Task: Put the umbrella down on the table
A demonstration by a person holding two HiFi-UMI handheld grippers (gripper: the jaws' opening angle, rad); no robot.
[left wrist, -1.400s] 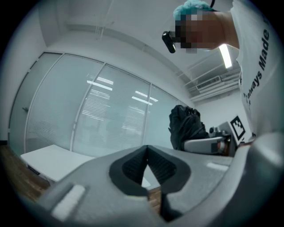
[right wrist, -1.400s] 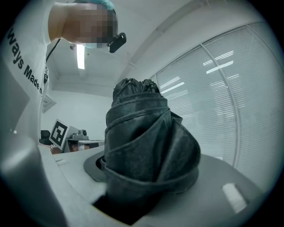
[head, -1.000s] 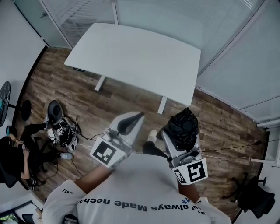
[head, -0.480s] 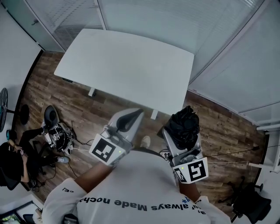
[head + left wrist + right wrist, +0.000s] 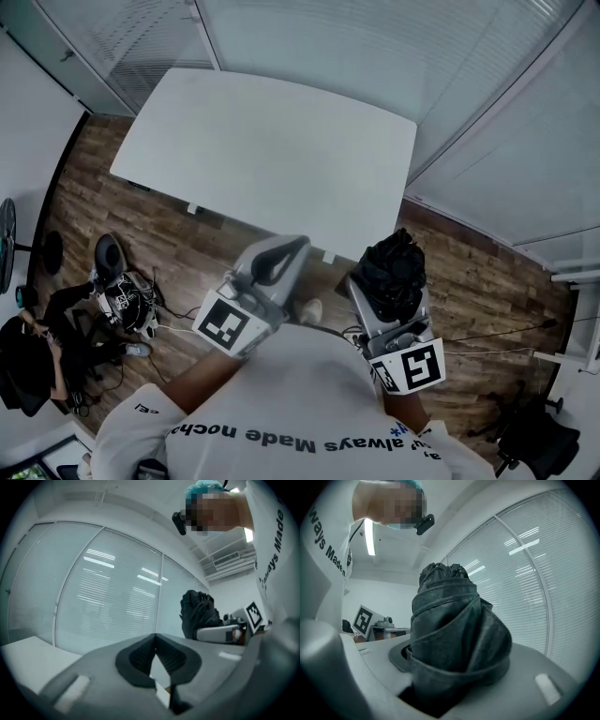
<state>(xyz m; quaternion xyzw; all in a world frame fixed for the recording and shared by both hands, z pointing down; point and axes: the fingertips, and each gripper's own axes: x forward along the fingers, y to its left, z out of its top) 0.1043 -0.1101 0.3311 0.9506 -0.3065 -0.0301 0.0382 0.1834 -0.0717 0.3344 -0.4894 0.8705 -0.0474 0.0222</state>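
Lower right, the right gripper (image 5: 386, 287) pinches a folded black umbrella (image 5: 395, 264); the left gripper (image 5: 297, 247) has its jaws pressed together.

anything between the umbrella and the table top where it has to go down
Nothing visible does. The folded umbrella is clamped in the right gripper close to the near edge of the table, and nothing shows on its white top ahead.

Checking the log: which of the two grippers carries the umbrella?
The right gripper: its jaws clamp the folded black umbrella; the left gripper is shut, empty.
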